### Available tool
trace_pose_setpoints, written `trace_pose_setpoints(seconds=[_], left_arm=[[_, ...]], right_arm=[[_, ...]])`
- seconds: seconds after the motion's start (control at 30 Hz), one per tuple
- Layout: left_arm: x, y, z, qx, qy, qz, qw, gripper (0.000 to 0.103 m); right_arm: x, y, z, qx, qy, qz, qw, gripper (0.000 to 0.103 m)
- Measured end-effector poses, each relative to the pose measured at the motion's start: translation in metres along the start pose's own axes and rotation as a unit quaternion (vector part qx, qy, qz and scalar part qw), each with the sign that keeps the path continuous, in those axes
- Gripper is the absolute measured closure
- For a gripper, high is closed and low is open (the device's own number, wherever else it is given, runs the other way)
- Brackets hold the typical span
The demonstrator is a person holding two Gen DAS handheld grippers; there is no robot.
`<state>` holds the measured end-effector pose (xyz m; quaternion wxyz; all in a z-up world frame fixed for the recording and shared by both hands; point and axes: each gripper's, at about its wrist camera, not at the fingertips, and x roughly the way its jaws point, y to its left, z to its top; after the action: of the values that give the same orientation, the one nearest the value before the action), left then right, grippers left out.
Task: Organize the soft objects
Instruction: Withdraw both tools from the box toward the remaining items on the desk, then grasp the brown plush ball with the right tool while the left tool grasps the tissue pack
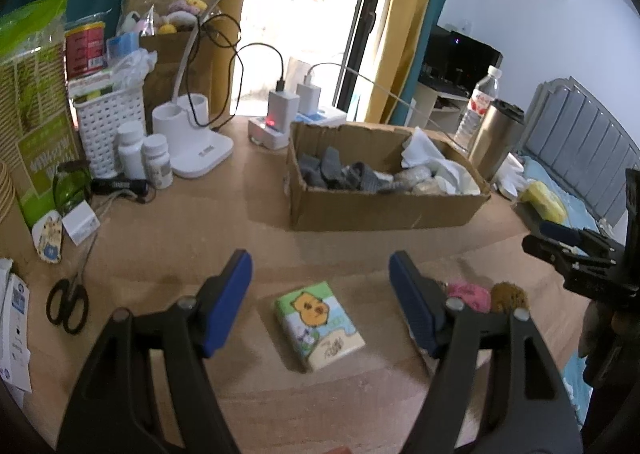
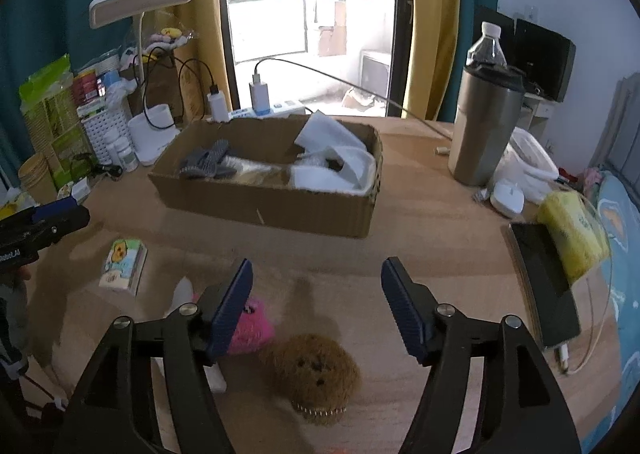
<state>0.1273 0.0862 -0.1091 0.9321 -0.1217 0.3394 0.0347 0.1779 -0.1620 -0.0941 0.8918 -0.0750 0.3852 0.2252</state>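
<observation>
**Desk:** What's the biggest thing in front of you?

**Me:** The wooden desk (image 2: 420, 222). On it, at twelve o'clock from both of my grippers, sits an open cardboard box (image 2: 264, 206). I see grey knitted pieces (image 2: 208, 164) at its left end and white cloth (image 2: 344, 162) heaped at its right end.

**Desk:** And around the box?

**Me:** In the right wrist view a steel tumbler (image 2: 482, 130) stands at two o'clock with a water bottle (image 2: 486, 44) behind it. A white desk lamp (image 2: 146, 0) rises at ten o'clock. A yellow tissue pack (image 2: 572, 234) rests on a dark tablet (image 2: 544, 282) at three o'clock.

**Desk:** Where are the soft things?

**Me:** Out on the bare desk, not in the box. A brown fuzzy plush (image 2: 314, 374) lies low between my right gripper's fingers, toward six o'clock. A pink plush (image 2: 252, 328) touches it at nine o'clock, partly behind my left finger. A cartoon-printed tissue pack (image 1: 320, 324) lies between my left gripper's fingers.

**Desk:** Gripper states?

**Me:** My left gripper (image 1: 320, 278) is spread wide, nothing between the blue pads (image 1: 224, 306), hanging above that pack. My right gripper (image 2: 316, 282) is also wide apart and holds nothing, poised over the brown plush.

**Desk:** Smallest item?

**Me:** Black scissors (image 1: 68, 306) at nine o'clock in the left view.
</observation>
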Motion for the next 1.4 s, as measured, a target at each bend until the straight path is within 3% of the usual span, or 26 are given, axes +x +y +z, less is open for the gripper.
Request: trace_pose_setpoints(seconds=[0.67,1.33,1.4], left_arm=[[0.021,-0.013,-0.038,0.011,0.046,0.008,0.9988,0.03],[0.064,-0.01,-0.047,0.016,0.09,0.049,0.9946,0.03],[0.065,-0.01,-0.048,0.02,0.09,0.048,0.9946,0.03]], right_arm=[[0.016,-0.012,-0.052,0.015,0.041,0.015,0.999,0.032],[0.034,-0.011,-0.064,0.004,0.064,0.042,0.997,0.033],[0.034,-0.008,-0.064,-0.002,0.062,0.04,0.997,0.038]])
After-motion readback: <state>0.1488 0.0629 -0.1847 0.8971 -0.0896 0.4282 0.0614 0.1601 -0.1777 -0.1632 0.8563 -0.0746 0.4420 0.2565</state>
